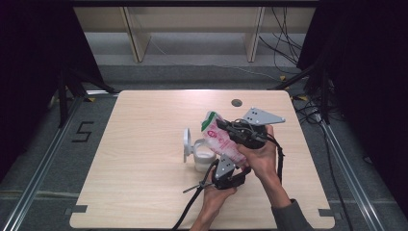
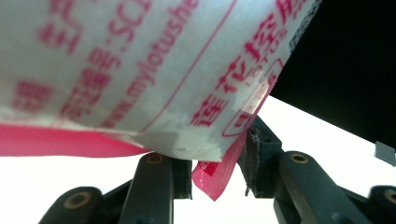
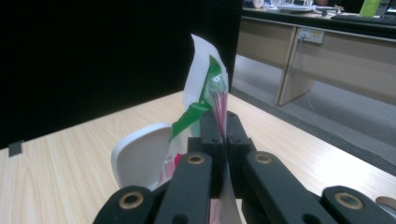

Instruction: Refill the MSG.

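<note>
Up above the middle of the wooden table point(image 1: 144, 144), a white plastic pouch point(image 1: 219, 139) with red print and a green band near its top hangs tilted between the two grippers, its lower part over a white flip-lid container point(image 1: 202, 156) whose round lid point(image 1: 186, 144) stands open. The right gripper point(image 3: 223, 135) is clamped on the pouch's upper edge; in the right gripper view its black jaws meet with only the thin film between them, and the pouch's lower part is cut off behind them. The left gripper point(image 2: 219, 172) sits at the bottom corner of the pouch: a pink corner flap hangs between the jaws, which stand apart and do not press on it. Close up, the red lettering is blurred and mostly unreadable. From the high view, both hands and the grey plates cover much of the pouch, and what the container holds is too pale to make out.
</note>
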The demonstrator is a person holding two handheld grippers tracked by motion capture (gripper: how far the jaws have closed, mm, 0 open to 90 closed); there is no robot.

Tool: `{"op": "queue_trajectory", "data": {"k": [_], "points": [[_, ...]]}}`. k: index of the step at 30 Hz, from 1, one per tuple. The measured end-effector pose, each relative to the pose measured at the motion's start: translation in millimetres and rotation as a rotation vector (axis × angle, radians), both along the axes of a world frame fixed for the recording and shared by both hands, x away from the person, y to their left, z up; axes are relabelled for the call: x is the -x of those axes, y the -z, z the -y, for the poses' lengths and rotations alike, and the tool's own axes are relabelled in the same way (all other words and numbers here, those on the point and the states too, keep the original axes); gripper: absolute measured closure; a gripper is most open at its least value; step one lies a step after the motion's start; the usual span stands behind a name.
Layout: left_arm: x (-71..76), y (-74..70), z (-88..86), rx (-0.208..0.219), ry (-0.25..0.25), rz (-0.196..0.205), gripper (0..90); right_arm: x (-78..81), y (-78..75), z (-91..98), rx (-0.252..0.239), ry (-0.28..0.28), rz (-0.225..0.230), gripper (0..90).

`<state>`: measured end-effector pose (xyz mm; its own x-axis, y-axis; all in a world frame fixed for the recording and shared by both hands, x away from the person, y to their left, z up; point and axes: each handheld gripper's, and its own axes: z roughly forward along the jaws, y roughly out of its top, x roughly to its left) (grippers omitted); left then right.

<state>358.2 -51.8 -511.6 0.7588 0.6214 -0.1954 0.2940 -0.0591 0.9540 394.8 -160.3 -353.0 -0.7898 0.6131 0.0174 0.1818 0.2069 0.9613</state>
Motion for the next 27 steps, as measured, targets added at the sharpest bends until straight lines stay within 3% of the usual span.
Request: {"op": "queue_trajectory", "data": {"k": [3, 5, 7, 9, 10, 13, 14, 15, 16, 17, 22, 26, 27], "points": [[0.3, -1.1, -2.8, -0.014, -0.001, -0.01, 63.8, -0.4, -2.3, 5.2, -0.006, -0.006, 0.027, 90.0], [-0.5, 0.0, -4.8, 0.001, 0.006, -0.017, 62.0, 0.5, -3.1, 9.1, -0.032, 0.006, 0.012, 90.0], [0.6, -0.7, -7.6, -0.018, 0.016, -0.04, 56.4, 0.9, -3.5, 16.0, -0.048, 0.012, 0.005, 90.0], [1.7, 0.1, -11.2, -0.025, 0.022, -0.039, 55.5, 1.4, -2.5, 21.0, -0.06, 0.018, 0.002, 90.0], [2.9, 0.2, -12.5, -0.024, 0.012, -0.044, 54.4, 1.9, -0.9, 24.7, -0.099, 0.001, -0.02, 90.0], [4.5, -0.7, -17.5, -0.05, -0.003, -0.051, 49.7, 2.0, 1.7, 31.7, -0.126, 0.007, -0.04, 90.0], [4.8, -0.9, -19.5, -0.059, -0.005, -0.052, 49.0, 0.6, 2.8, 33.0, -0.129, -0.002, -0.024, 90.0], [4.1, -0.3, -21.7, -0.04, 0.011, -0.062, 47.4, 1.5, 3.5, 33.6, -0.138, -0.002, -0.041, 90.0], [4.3, -0.9, -24.1, -0.044, 0.015, -0.077, 44.6, -0.4, 5.0, 35.8, -0.14, 0.006, -0.029, 90.0], [4.5, -1.1, -27.4, -0.045, 0.012, -0.094, 42.8, -0.1, 6.2, 36.5, -0.16, 0.002, -0.053, 90.0], [10.2, -1.1, -35.1, -0.038, 0.01, -0.095, 39.7, -2.2, 10.6, 40.5, -0.171, 0.012, -0.028, 90.0], [23.6, -2.1, -46.4, -0.068, 0.004, -0.085, 37.9, -1.2, 12.4, 47.0, -0.169, 0.024, -0.035, 90.0], [25.7, -2.2, -49.0, -0.073, 0.007, -0.087, 37.2, -3.9, 13.6, 49.6, -0.154, 0.023, -0.011, 90.0]]}}
